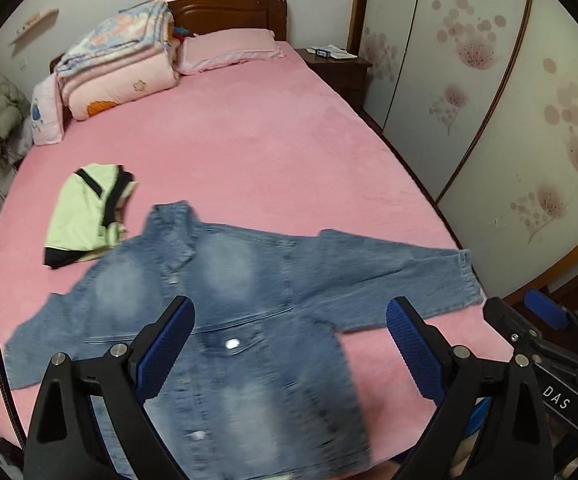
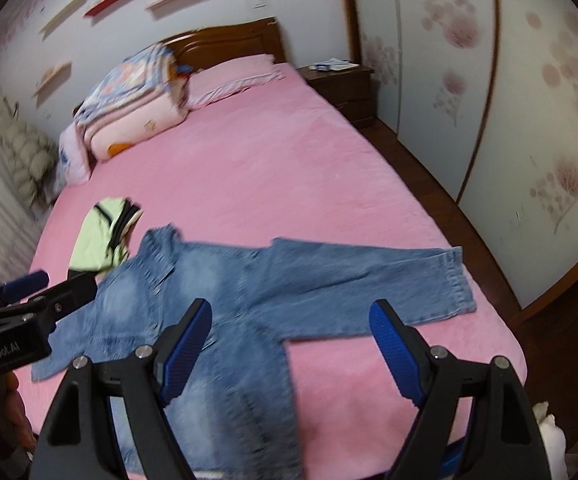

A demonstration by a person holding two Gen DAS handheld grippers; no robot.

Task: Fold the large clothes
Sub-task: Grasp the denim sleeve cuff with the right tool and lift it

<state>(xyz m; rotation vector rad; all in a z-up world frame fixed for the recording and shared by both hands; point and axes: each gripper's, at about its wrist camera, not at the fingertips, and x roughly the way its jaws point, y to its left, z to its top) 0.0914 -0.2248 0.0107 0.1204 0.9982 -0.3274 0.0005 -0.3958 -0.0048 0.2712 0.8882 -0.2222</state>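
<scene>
Pink plush bedspread (image 1: 249, 152) carries the faded blue denim jacket (image 1: 225, 280) spread flat at six o'clock, both left gripper (image 1: 289, 344) and right gripper (image 2: 289, 344) wide and empty above it, so seizing a sleeve seems next.

One denim jacket (image 1: 225, 300), one folded garment (image 1: 85, 216), perhaps two pillows (image 1: 229, 48).

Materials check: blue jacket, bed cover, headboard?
Jacket: looks like denim, matte, with faded pale patches, visible seams and shiny metal snaps. Bed cover: seemingly a soft, plush pink fabric, with a slightly fuzzy, non-reflective surface. Headboard: apparently wood with a glossy reddish-brown varnish, carved panels catching light.
</scene>
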